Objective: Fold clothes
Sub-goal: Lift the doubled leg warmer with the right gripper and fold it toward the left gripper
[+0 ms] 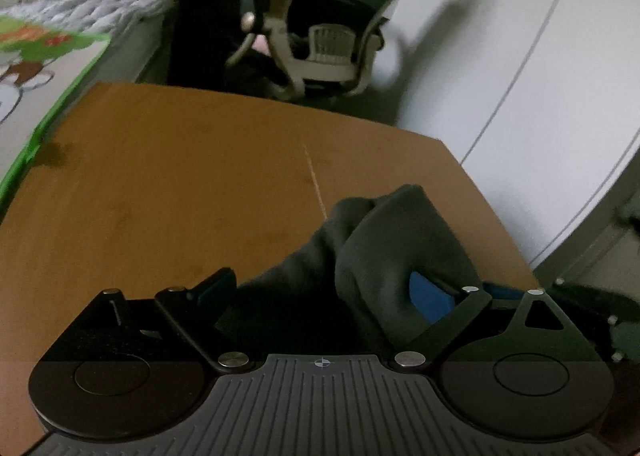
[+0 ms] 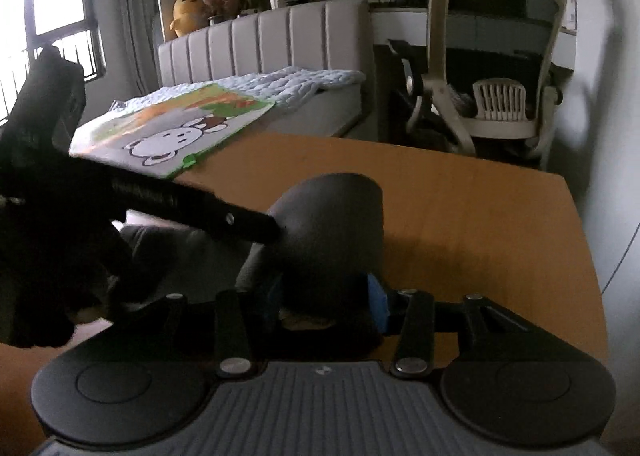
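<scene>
A dark grey garment (image 1: 384, 252) lies bunched on the orange-brown table (image 1: 180, 175). In the left wrist view my left gripper (image 1: 320, 292) stands wide open, its blue right pad (image 1: 430, 298) against a fold of the cloth, its left finger (image 1: 216, 288) apart on the table side. In the right wrist view the garment (image 2: 332, 223) stands up between the fingers of my right gripper (image 2: 326, 300), which is shut on it; blue pads (image 2: 378, 300) press both sides. The left gripper's black finger (image 2: 224, 217) reaches in from the left and touches the cloth.
A bed with a cartoon-print cover (image 2: 168, 127) and a pale knitted blanket (image 2: 304, 81) stands beyond the table's far left. A white office chair (image 2: 496, 71) stands behind the far edge. A white wall (image 1: 540, 55) runs along the right.
</scene>
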`<state>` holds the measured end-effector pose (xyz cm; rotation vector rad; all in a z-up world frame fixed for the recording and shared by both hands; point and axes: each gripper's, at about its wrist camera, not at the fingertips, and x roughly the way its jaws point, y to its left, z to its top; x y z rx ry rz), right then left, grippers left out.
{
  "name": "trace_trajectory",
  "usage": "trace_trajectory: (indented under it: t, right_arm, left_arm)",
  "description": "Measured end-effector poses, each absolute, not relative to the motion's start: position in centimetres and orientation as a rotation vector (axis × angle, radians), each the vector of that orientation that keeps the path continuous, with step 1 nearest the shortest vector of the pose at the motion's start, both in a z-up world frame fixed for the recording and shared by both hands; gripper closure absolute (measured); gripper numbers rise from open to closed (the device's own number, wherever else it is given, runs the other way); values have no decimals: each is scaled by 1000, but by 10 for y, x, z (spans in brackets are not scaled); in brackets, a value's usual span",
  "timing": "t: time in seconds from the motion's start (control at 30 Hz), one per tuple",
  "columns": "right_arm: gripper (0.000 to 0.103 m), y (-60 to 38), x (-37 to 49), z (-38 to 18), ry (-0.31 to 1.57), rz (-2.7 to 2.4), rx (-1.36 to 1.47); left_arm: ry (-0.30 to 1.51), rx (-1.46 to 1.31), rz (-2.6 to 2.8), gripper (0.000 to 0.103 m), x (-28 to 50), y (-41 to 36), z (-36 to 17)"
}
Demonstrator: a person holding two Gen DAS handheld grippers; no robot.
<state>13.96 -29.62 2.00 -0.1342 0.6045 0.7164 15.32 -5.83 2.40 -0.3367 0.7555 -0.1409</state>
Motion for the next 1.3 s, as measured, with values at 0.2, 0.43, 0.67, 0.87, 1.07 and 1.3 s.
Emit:
trace_trajectory:
  t: [0.2, 0.43, 0.67, 0.87, 1.07, 1.3]
  right_arm:
    - [56, -287, 127, 20, 580, 711, -178]
    - [44, -308, 130, 29, 593, 749, -69]
    - [38, -323, 152, 21, 659, 767, 130]
    - [41, -307, 162, 9, 690, 751, 148]
    - [45, -290, 143, 14, 629, 720, -18]
    - [48, -264, 115, 20, 499, 672, -256]
  left_arm:
    - [735, -384, -182, 7, 146, -56, 29]
    - [742, -302, -121, 4, 147, -57, 14]
    - [738, -318, -125, 3, 146, -50, 10]
    - [741, -316, -112, 2, 147, -48, 10]
    - [746, -308, -104, 0, 146, -49, 9]
    - [735, -436, -115, 1, 137, -32, 20]
